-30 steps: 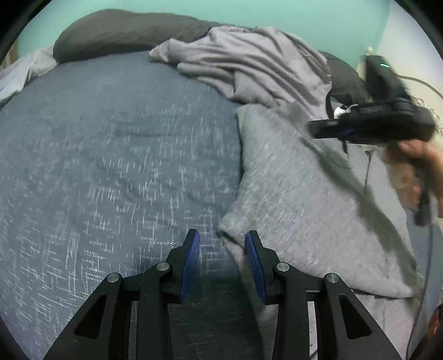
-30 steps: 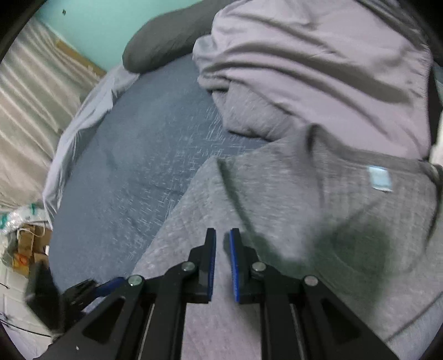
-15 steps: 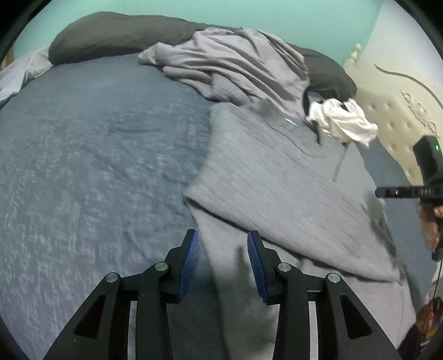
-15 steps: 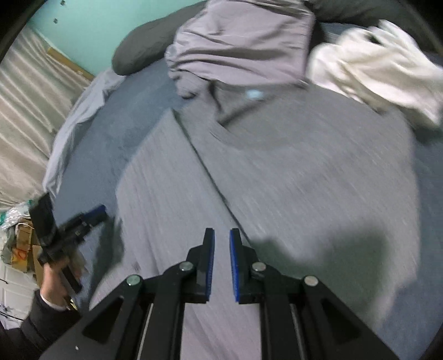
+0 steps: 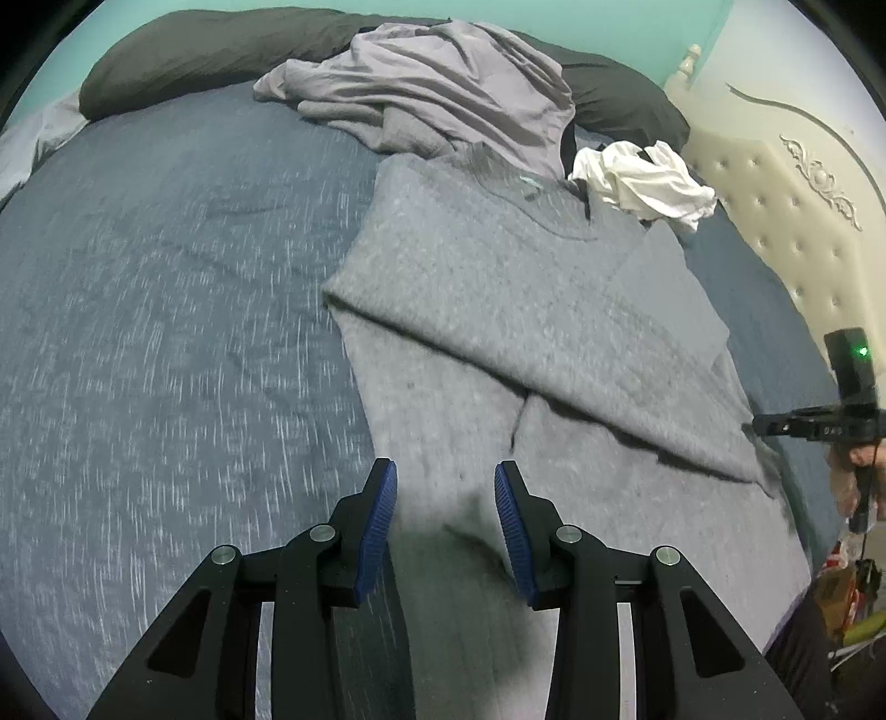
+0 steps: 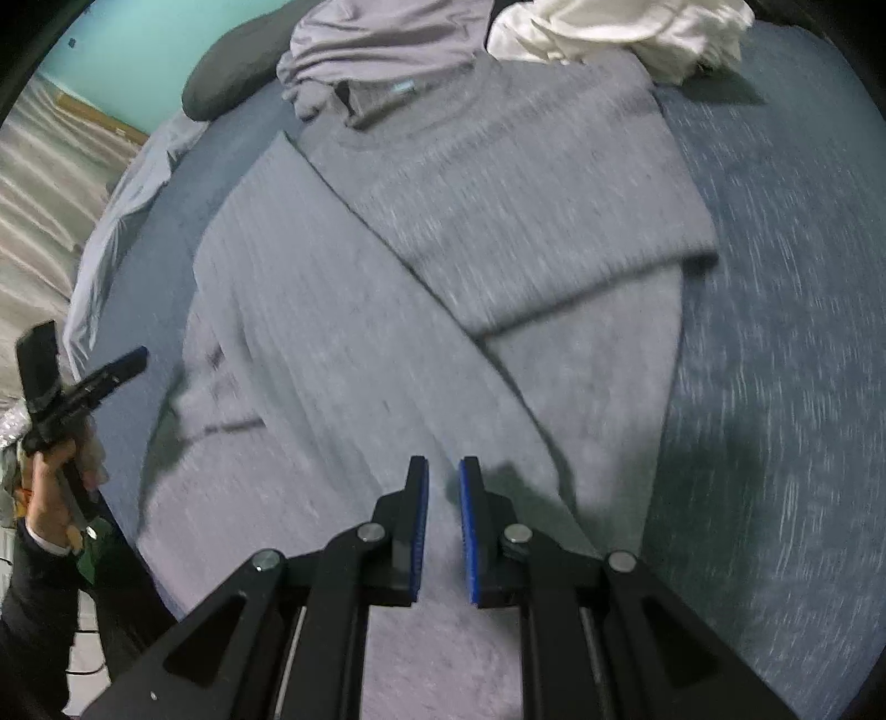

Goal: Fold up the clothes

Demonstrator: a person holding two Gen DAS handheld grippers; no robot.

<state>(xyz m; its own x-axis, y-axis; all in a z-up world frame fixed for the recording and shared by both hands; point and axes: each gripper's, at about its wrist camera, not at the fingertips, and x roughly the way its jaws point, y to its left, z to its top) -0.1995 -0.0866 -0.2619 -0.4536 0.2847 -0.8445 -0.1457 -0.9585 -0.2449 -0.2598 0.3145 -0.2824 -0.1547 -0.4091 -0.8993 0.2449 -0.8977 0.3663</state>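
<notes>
A grey long-sleeved sweater (image 5: pixel 498 288) lies flat on the blue bedspread (image 5: pixel 166 332), both sleeves folded across its body. It also shows in the right wrist view (image 6: pixel 498 194). My left gripper (image 5: pixel 446 498) is open and empty above the sweater's lower hem. My right gripper (image 6: pixel 444 493) hovers over the lower part of the sweater, its jaws a narrow gap apart and holding nothing. The right gripper also shows at the right edge of the left wrist view (image 5: pixel 808 426). The left gripper also shows at the left edge of the right wrist view (image 6: pixel 99 382).
A crumpled lilac garment (image 5: pixel 443 83) and a white one (image 5: pixel 642 183) lie at the head of the bed beside dark pillows (image 5: pixel 194 50). A cream tufted headboard (image 5: pixel 803 221) stands at the right. The bed's edge and floor clutter (image 6: pixel 22 471) lie beside it.
Both grippers have drawn back from the sweater toward its hem, so more of it shows. The sleeves now lie folded across the body. The right jaws have opened slightly.
</notes>
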